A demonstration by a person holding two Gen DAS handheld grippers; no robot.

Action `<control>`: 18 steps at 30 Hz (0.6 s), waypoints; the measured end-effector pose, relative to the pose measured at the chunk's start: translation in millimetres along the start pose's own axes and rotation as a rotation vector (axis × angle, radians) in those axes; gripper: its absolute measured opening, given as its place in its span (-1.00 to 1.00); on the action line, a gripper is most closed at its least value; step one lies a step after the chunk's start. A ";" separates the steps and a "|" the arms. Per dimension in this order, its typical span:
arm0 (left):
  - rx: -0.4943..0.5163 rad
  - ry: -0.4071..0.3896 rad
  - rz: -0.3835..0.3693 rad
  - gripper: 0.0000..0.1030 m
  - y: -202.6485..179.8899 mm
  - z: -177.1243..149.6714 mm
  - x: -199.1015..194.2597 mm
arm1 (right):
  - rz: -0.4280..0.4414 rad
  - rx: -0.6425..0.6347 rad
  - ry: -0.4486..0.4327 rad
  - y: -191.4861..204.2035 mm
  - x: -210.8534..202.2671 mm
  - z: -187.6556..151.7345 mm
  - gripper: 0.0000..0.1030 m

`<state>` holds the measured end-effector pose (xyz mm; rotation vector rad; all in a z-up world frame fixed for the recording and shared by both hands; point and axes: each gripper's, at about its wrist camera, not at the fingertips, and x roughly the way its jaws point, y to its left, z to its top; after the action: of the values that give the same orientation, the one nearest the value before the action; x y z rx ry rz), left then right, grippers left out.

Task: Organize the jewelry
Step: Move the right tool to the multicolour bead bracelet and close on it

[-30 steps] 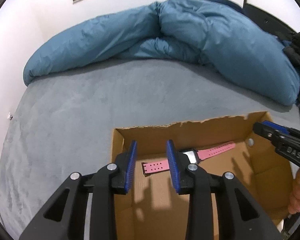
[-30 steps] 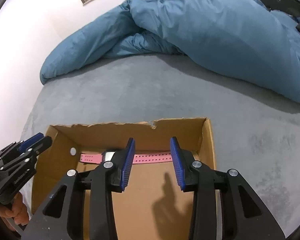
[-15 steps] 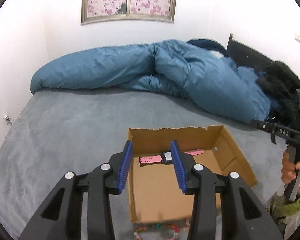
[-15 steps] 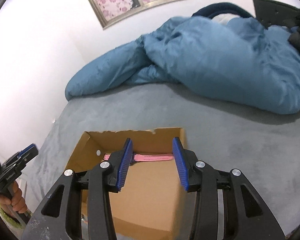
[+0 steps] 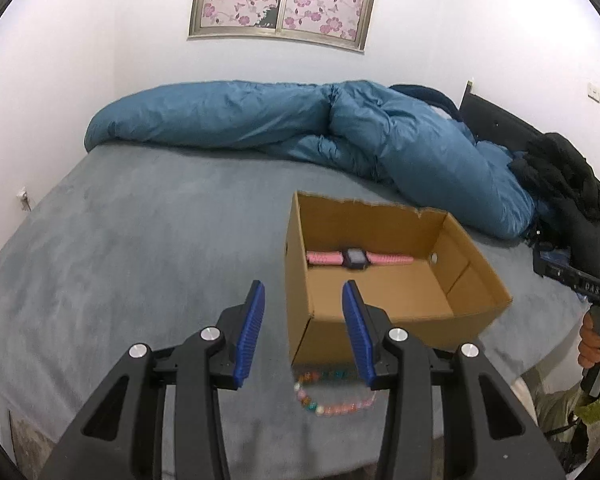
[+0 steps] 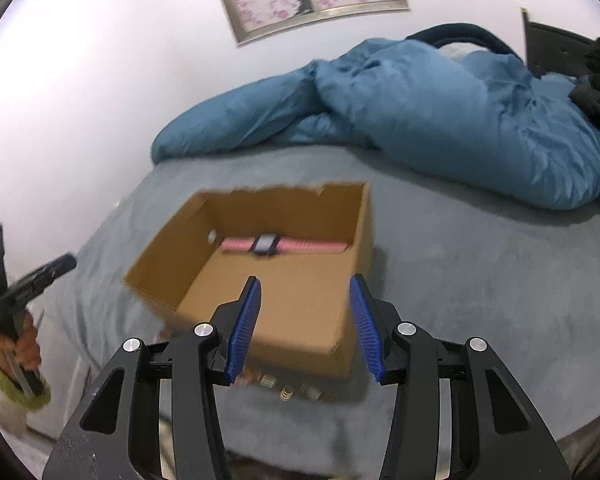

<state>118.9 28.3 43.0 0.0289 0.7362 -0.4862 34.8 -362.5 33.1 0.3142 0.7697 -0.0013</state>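
From the left wrist we see our left hand-held gripper (image 5: 303, 300) with its blue pads apart and nothing between them, poised over the grey bed (image 5: 140, 240). Ahead sits the open cardboard box (image 5: 300, 280), and inside it the pink watch (image 5: 356, 258) lies flat against the far wall. Just in front of the box, on the bed, lies a beaded bracelet (image 5: 332, 396), partly hidden by our right pad. A blue duvet (image 5: 300, 124) is bunched along the far side.

From the right wrist, our right hand-held gripper (image 6: 305, 300) has its jaws opening, with nothing between them. The box (image 6: 164, 252) and the watch (image 6: 266, 245) show again. More small beaded pieces (image 6: 288, 390) lie on the bed against the box's near wall, too blurred to name.
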 end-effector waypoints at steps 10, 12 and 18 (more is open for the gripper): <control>0.164 0.075 0.009 -0.24 -11.7 -64.5 30.0 | 0.123 -0.136 0.060 76.5 38.5 -60.5 -0.16; 0.224 0.086 0.002 -0.24 -17.2 -73.8 40.6 | 0.145 -0.190 0.074 96.2 50.7 -67.9 -0.18; 0.295 0.134 -0.045 -0.24 -17.1 -90.7 76.2 | 0.125 -0.315 0.092 132.4 94.8 -81.6 -0.33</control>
<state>102.0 -1.1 -71.8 0.3233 0.7919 -0.6372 62.5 -202.8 -49.9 0.0624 0.8270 0.2509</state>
